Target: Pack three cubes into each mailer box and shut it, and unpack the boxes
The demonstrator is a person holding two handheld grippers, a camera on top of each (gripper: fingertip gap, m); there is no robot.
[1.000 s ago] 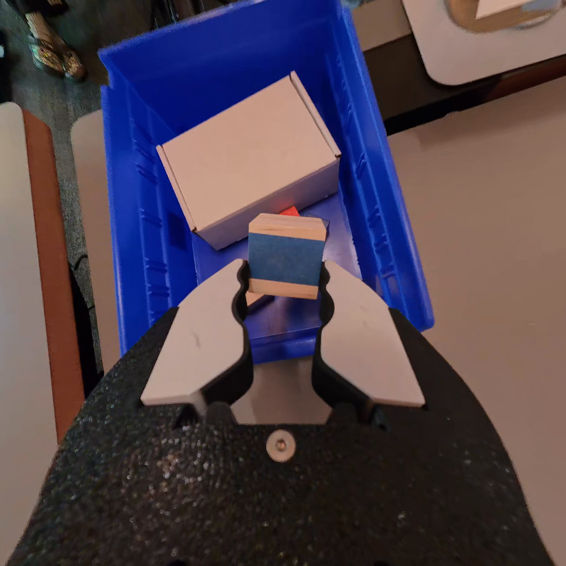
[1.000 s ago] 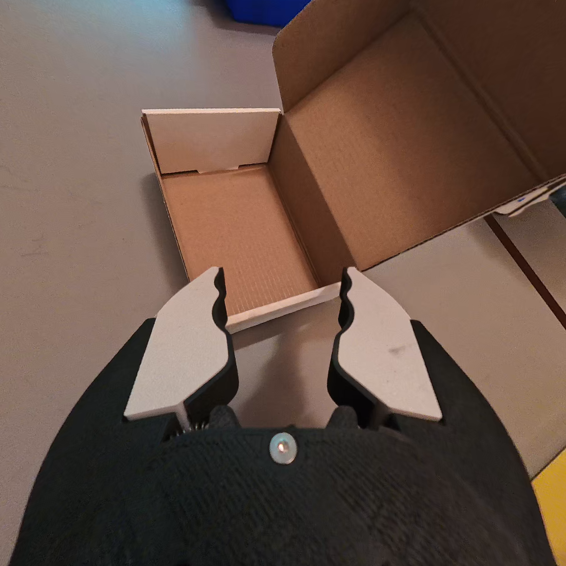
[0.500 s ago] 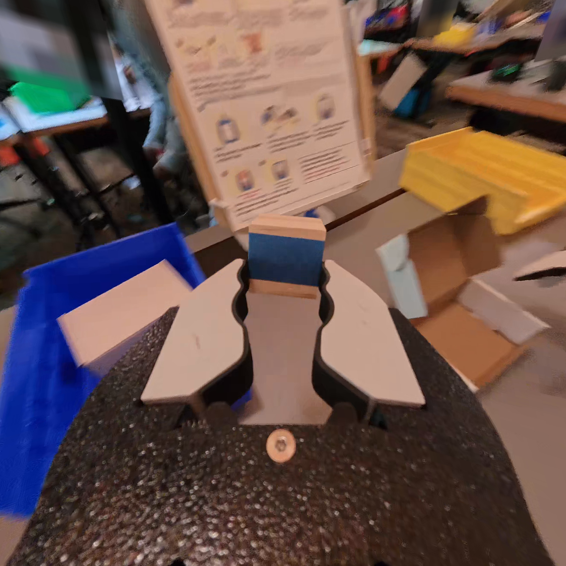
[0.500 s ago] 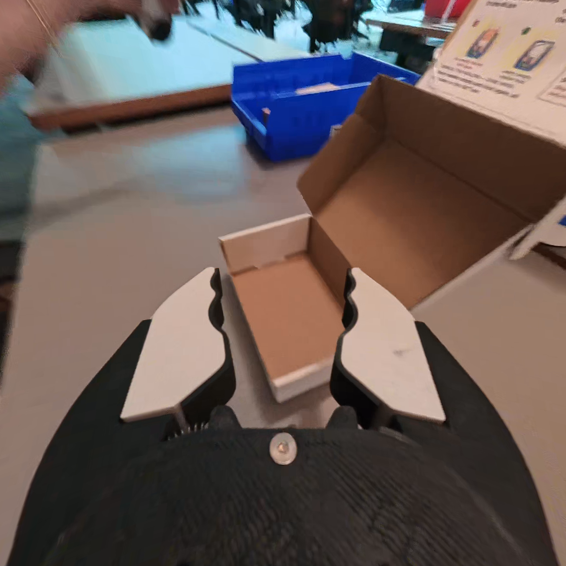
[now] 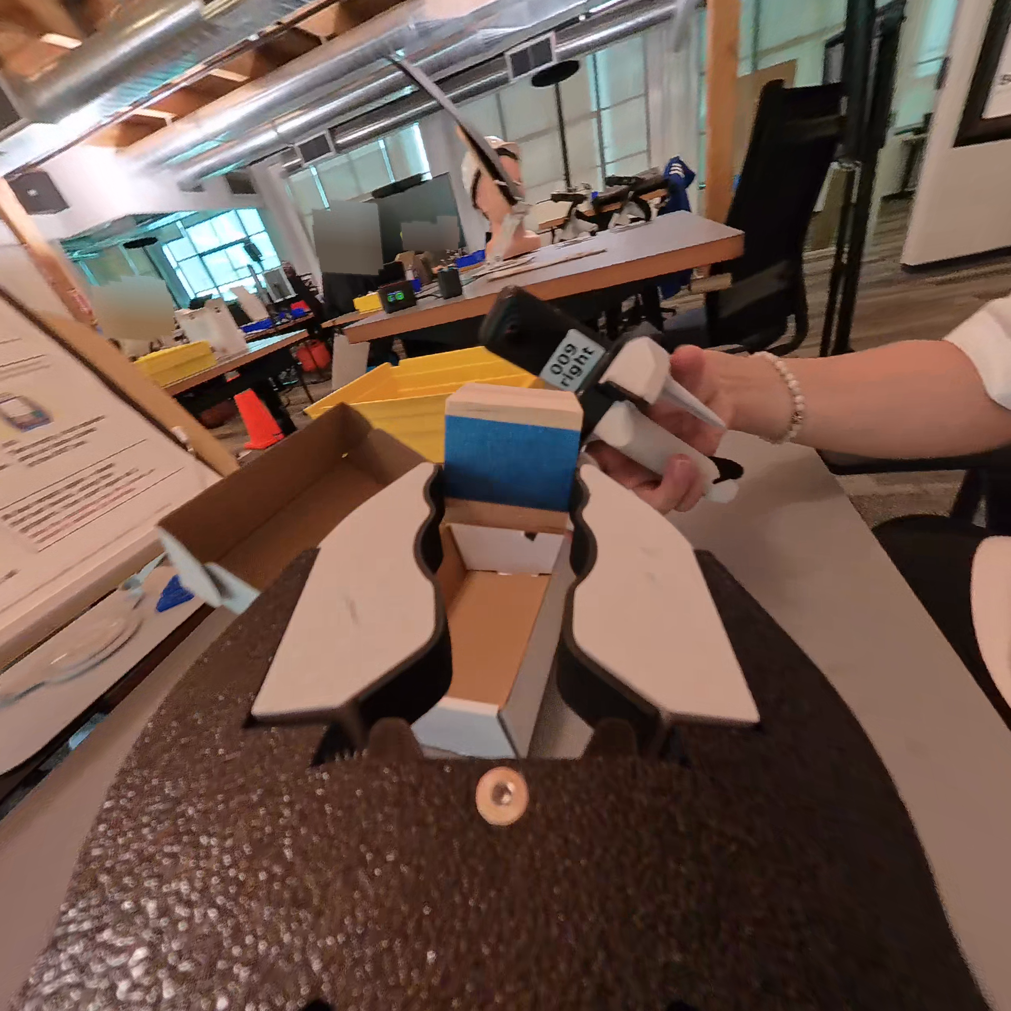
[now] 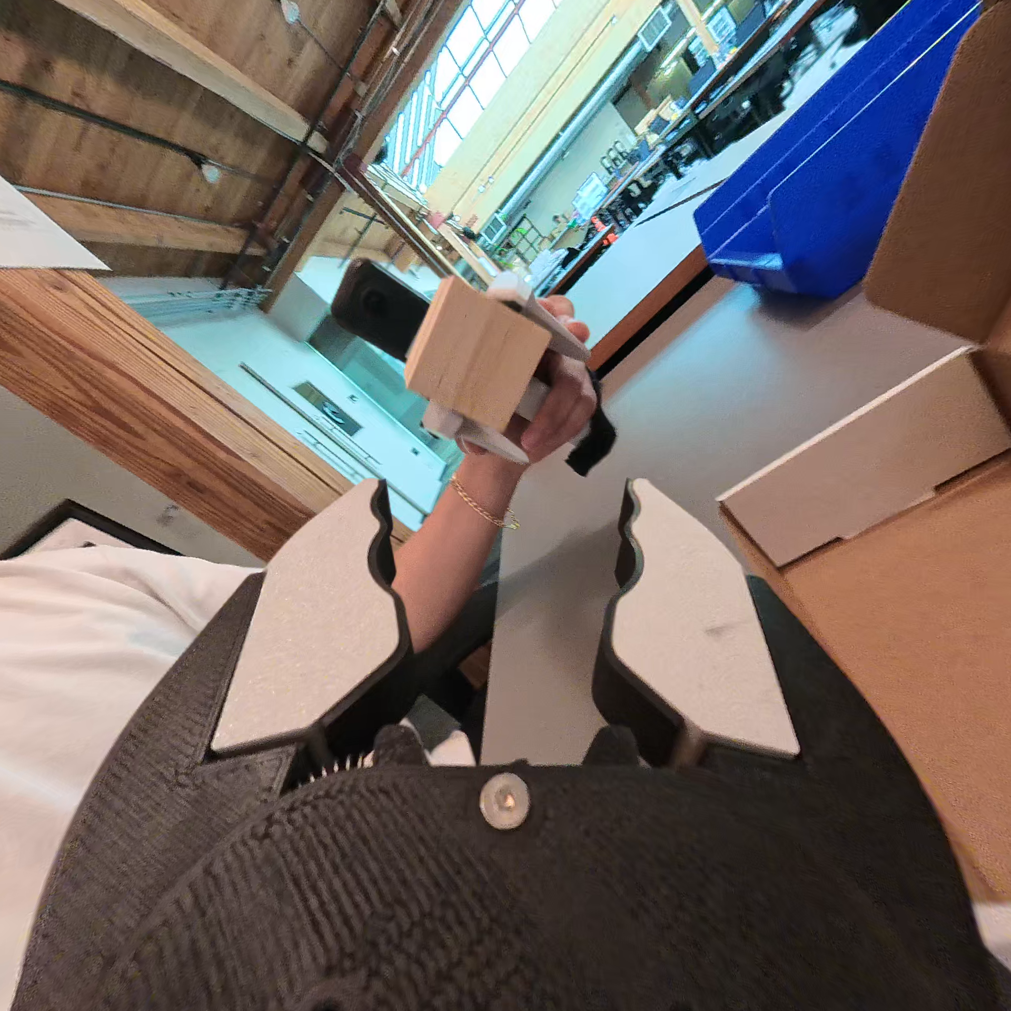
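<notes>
My left gripper (image 5: pixel 506 492) is shut on a wooden cube with a blue band (image 5: pixel 511 454) and holds it above the open mailer box (image 5: pixel 492 618). The box has a brown inside, and I see no cubes in the part that shows. Its lid (image 5: pixel 290 492) stands open to the left. My right gripper (image 6: pixel 506 509) is open and empty, tilted, beside the box's white wall (image 6: pixel 875 437). It faces the left gripper's cube (image 6: pixel 476 355). The right gripper also shows in the left wrist view (image 5: pixel 629 410), held in a hand beyond the cube.
A blue bin (image 6: pixel 820 208) stands farther off on the grey table (image 6: pixel 711 355). A yellow bin (image 5: pixel 416 388) sits behind the box. A tilted instruction board (image 5: pixel 65 465) stands at the left. A white plate rim (image 5: pixel 993 618) shows at the right edge. There is about 6 cm between the tips of the two grippers.
My left gripper lifted the blue-banded cube out of the blue bin and carried it over the open mailer box. My right gripper swung up off the box and turned toward the left hand.
</notes>
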